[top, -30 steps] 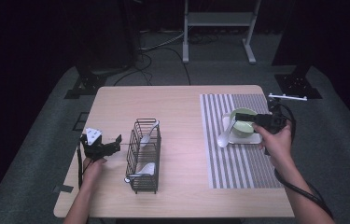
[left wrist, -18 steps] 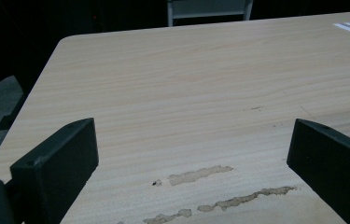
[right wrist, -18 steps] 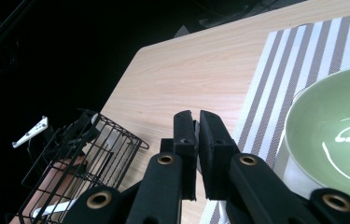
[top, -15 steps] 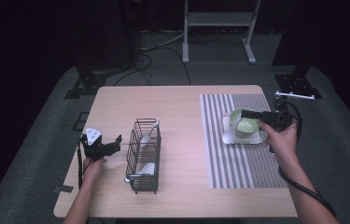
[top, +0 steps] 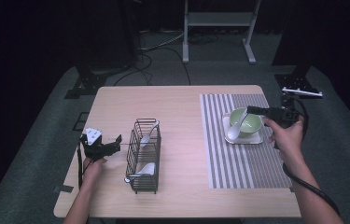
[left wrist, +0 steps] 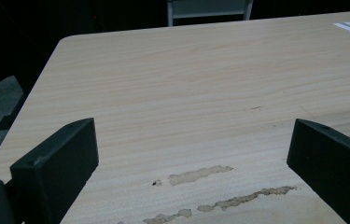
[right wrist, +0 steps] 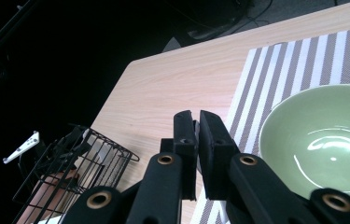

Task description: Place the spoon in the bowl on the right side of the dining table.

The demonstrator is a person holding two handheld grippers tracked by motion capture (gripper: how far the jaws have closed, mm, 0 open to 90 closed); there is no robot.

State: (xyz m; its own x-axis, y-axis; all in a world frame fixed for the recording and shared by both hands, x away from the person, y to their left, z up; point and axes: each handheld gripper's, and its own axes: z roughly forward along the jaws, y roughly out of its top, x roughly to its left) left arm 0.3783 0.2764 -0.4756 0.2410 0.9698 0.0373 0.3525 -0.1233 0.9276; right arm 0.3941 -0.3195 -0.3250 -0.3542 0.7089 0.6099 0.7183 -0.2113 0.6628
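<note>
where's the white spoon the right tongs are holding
In the high view, the white spoon leans on the green bowl's left rim, on the striped mat at table right.

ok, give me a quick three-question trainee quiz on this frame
1. True or false: the left gripper has its jaws open with nothing between them.
2. The green bowl sits on: A) the wire basket; B) a white plate on the striped mat; C) bare table.
3. Are the right gripper jaws open or shut?

Key: 1 true; 2 B; 3 shut.
</note>
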